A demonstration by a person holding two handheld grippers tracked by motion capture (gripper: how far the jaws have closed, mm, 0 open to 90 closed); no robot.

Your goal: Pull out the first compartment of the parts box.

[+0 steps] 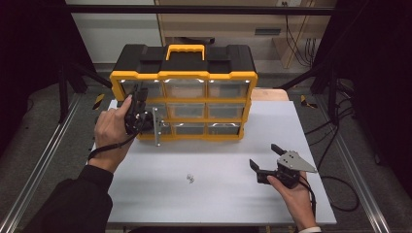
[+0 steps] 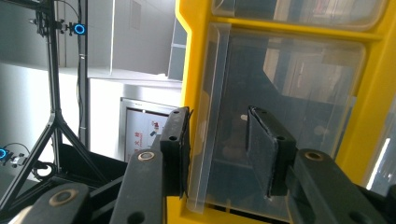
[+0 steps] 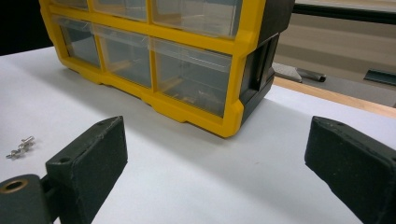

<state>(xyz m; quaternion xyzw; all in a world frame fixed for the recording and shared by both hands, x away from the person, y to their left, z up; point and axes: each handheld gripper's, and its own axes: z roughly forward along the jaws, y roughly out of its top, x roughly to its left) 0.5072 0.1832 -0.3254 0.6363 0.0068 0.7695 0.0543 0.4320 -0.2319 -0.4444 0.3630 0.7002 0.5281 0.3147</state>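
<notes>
White table (image 1: 223, 194), dark room; left fingers (image 2: 219, 154) straddle clear drawer (image 2: 280, 93) edge, right fingers (image 3: 215, 172) spread.

Left gripper (image 2: 219, 154) astride a clear drawer's (image 2: 280, 116) protruding edge in the yellow organiser frame (image 2: 196, 56), pads apart

free: bare table (image 1: 218, 199) front | obstacles: organizer (image 1: 184, 92) at back; screws (image 1: 190, 178) mid-table
</notes>
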